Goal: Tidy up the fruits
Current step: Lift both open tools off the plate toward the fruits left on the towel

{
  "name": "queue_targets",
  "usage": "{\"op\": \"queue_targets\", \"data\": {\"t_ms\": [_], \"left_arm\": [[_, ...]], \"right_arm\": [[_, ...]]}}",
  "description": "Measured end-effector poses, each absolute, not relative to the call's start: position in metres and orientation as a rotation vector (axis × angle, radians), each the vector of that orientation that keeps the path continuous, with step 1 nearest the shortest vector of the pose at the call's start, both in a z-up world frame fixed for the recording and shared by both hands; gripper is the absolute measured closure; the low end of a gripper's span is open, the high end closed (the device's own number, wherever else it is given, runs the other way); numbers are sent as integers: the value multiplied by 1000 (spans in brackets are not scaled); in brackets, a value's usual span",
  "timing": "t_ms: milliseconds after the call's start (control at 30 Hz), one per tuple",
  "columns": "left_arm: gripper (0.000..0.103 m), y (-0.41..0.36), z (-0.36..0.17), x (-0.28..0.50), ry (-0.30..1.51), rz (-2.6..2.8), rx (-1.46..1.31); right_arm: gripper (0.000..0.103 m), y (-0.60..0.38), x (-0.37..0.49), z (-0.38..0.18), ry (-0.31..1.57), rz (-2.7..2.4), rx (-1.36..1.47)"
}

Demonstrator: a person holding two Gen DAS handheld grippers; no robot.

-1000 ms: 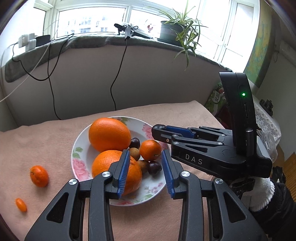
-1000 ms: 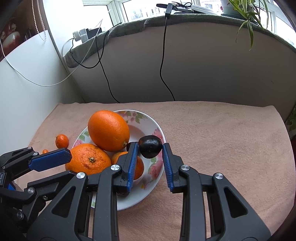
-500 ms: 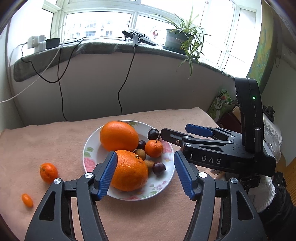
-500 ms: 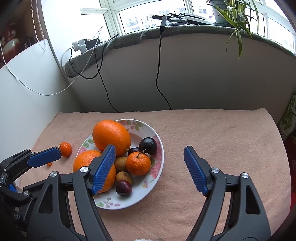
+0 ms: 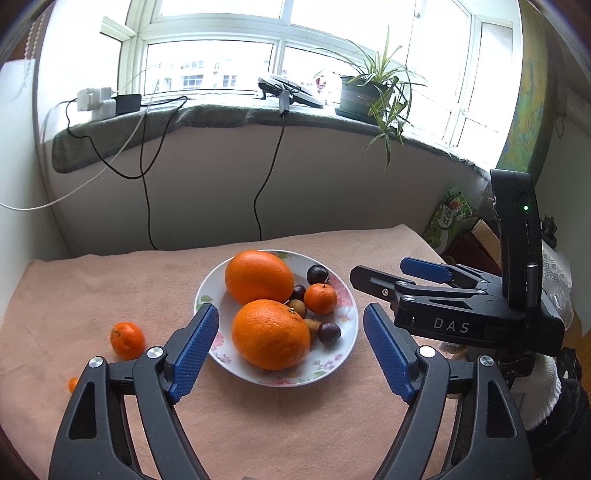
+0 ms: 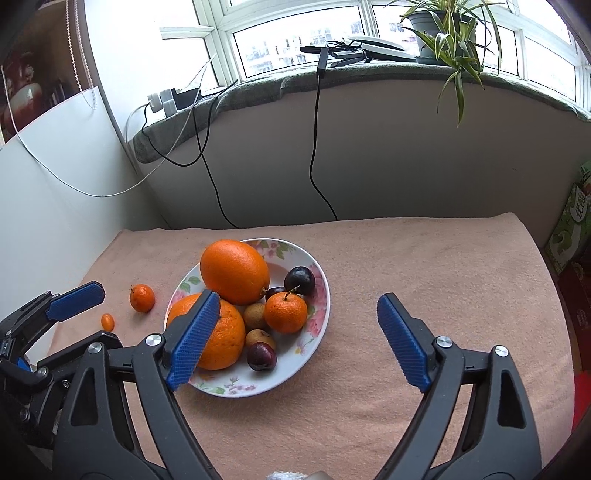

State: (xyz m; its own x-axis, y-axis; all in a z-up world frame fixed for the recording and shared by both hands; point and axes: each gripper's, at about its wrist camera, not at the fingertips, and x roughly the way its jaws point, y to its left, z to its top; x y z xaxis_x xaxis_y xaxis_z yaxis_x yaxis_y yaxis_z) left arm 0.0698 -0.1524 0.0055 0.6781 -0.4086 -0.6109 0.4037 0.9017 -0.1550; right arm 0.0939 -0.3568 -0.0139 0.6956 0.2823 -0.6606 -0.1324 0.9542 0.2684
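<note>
Orange and dark fruits (image 6: pixel 236 271) are piled on the flowered plate (image 6: pixel 317 325) mid-cloth; a mandarin (image 6: pixel 142 298) lies toward the left edge. Left gripper (image 5: pixel 291 350) and right gripper (image 6: pixel 295 339) are opening, nothing held.

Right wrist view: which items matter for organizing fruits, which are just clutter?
Job:
plate
two big oranges
mandarin on plate
plums
loose mandarin
kumquat

Clutter:
potted plant
cables
chargers
green box

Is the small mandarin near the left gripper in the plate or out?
Out: the small mandarin lies on the cloth, beside the plate.
</note>
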Motion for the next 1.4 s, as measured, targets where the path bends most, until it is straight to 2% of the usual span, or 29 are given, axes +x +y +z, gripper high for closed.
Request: {"op": "queue_targets", "data": {"t_ms": [667,1400], "left_arm": [[21,-103,6,48,658,-379,-33],[24,21,-50,29,735,-145,-159]], "right_arm": [[13,-299,46,10,714,294,109],[14,-218,25,7,696,467,63]]}}
